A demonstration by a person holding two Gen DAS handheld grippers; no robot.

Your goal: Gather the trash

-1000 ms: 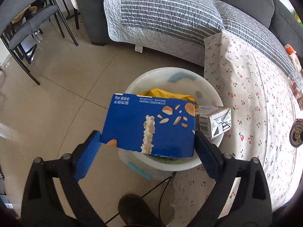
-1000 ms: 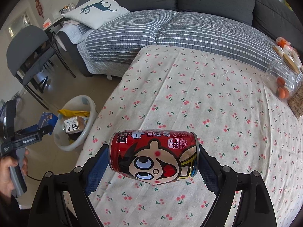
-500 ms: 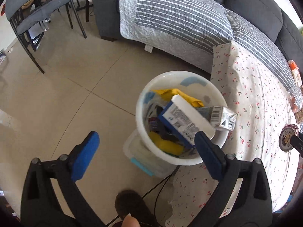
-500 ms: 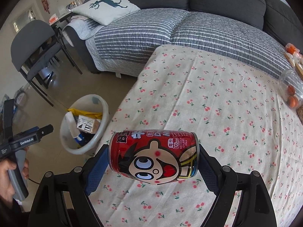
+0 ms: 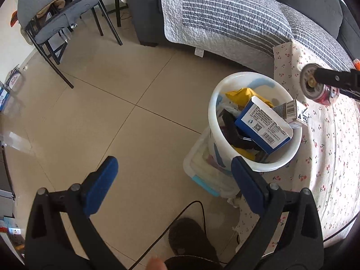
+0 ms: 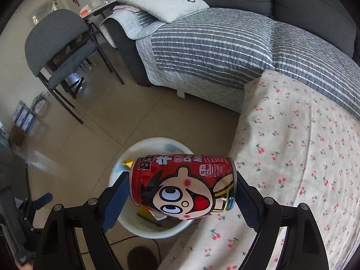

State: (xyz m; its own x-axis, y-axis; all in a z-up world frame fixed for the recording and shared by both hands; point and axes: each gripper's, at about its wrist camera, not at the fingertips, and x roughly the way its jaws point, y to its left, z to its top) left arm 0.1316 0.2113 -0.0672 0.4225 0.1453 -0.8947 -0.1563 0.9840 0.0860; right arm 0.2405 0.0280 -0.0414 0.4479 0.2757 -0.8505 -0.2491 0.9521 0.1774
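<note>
Trash fills the bucket (image 5: 254,121) in the left wrist view: a blue box (image 5: 262,124), a grey carton (image 5: 290,110) on the rim, yellow wrappers; the left gripper (image 5: 173,180), fingers spread and empty, hangs beside the bucket. In the right wrist view, the right gripper (image 6: 181,190) pinches the can (image 6: 182,185) endwise over the bucket (image 6: 155,230); best centre it above the bucket before letting go, clear of the table (image 6: 292,157) edge.

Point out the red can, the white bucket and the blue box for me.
red can (image 6: 182,186), right wrist view, on the cartoon face on its side.
white bucket (image 5: 212,112), left wrist view, on its left rim.
blue box (image 5: 263,123), left wrist view, on its printed face.
</note>
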